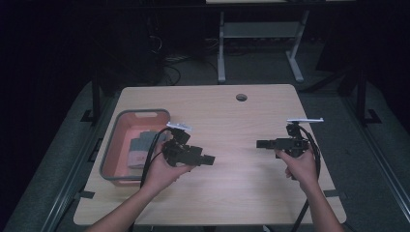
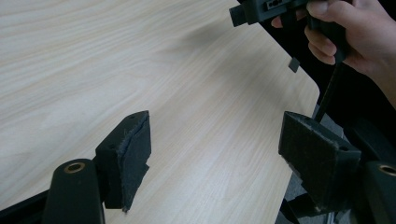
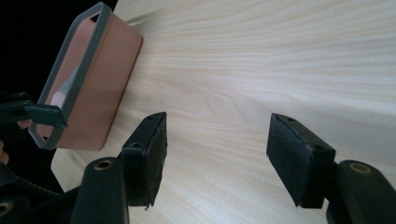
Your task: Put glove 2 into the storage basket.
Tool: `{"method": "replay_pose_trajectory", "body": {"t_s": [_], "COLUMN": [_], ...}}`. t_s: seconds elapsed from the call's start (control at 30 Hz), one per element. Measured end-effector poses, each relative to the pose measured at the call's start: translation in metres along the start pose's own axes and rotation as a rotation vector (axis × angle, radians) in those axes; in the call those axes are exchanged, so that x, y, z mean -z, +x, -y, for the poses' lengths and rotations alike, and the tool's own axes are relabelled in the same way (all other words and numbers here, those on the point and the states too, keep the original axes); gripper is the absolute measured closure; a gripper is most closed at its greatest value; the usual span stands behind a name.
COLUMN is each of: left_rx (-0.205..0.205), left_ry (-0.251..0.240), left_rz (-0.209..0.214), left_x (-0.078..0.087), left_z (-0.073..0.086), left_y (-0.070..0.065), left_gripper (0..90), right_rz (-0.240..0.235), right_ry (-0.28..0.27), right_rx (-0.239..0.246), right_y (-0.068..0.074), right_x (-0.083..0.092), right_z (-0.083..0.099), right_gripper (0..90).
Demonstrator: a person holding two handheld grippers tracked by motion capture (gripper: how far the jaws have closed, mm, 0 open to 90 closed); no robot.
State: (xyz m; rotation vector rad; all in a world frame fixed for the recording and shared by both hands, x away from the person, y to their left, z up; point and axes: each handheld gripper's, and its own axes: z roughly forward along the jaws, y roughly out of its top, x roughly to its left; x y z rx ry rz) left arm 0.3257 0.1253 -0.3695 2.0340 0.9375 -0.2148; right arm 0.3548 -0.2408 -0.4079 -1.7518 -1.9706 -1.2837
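Observation:
My left gripper is held over the table's left half, just right of a pink bin, and points right. In the left gripper view its jaws stand open over bare wood with nothing between them. My right gripper is held over the right half and points left, toward the other one. Its jaws are open too and hold nothing. The right gripper and the hand on it appear at the top of the left gripper view.
The grey-rimmed pink bin sits at the table's left edge with folded cloths inside. The light wooden table has a round cable hole near its far edge. Dark floor and desk legs lie beyond.

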Motion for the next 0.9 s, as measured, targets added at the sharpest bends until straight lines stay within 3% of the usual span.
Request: {"method": "replay_pose_trajectory", "body": {"t_s": [0.73,0.9], "left_rx": [-0.027,-0.062], "left_ry": [0.032,0.033], "left_rz": [0.024,0.018], "left_x": [-0.031,-0.038], "left_z": [0.024,0.036], "left_y": [-0.015,-0.023], "left_gripper": [25.2,24.3], "right_rz": [0.007,0.012], "right_ry": [0.001,0.007], "right_rx": [-0.019,-0.003], "right_y": [-0.024,-0.025], "right_x": [0.013,0.016], "right_z": [0.031,0.041], "right_gripper": [37.4,37.4]}}
